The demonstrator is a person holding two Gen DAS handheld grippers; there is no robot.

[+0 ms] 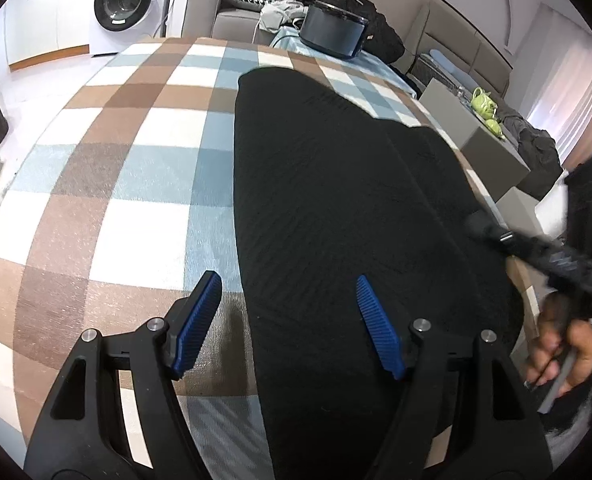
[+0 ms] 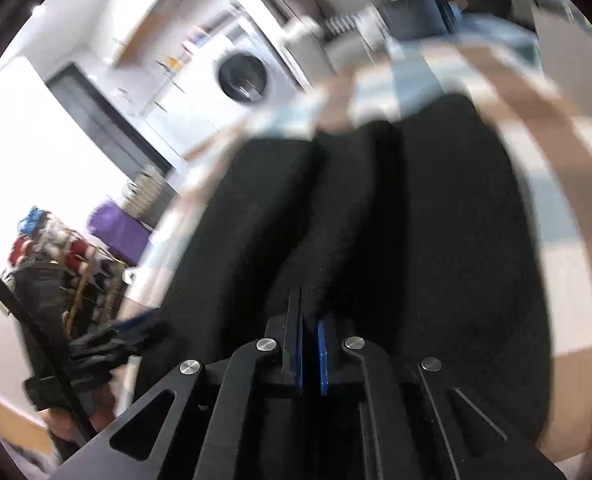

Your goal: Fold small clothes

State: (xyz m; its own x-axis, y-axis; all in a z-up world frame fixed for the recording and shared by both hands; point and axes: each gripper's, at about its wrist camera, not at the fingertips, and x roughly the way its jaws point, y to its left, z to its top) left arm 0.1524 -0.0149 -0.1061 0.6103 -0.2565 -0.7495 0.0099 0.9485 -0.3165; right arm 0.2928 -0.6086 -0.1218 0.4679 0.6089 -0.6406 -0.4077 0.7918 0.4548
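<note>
Black garment (image 1: 336,216) lies flat on checked table (image 1: 107,168). Left tool (image 1: 287,312) wide open, empty, right finger over cloth's near edge. Right tool (image 2: 308,344) nearly closed, pinching cloth fold at its tips; view blurry.

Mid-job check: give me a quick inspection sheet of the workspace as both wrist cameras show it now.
Surface: brown, blue and white checked tablecloth, flat.
Job's things: black knitted garment spread lengthwise on it.
Clutter: dark lidded bin at the far end.
Grippers: left claw open, straddling the garment's left edge; right claw nearly shut, the view too blurred to tell whether it grips fabric.
Cables: black cable by the right claw.
Surroundings: white washing machine, grey sofa.
</note>
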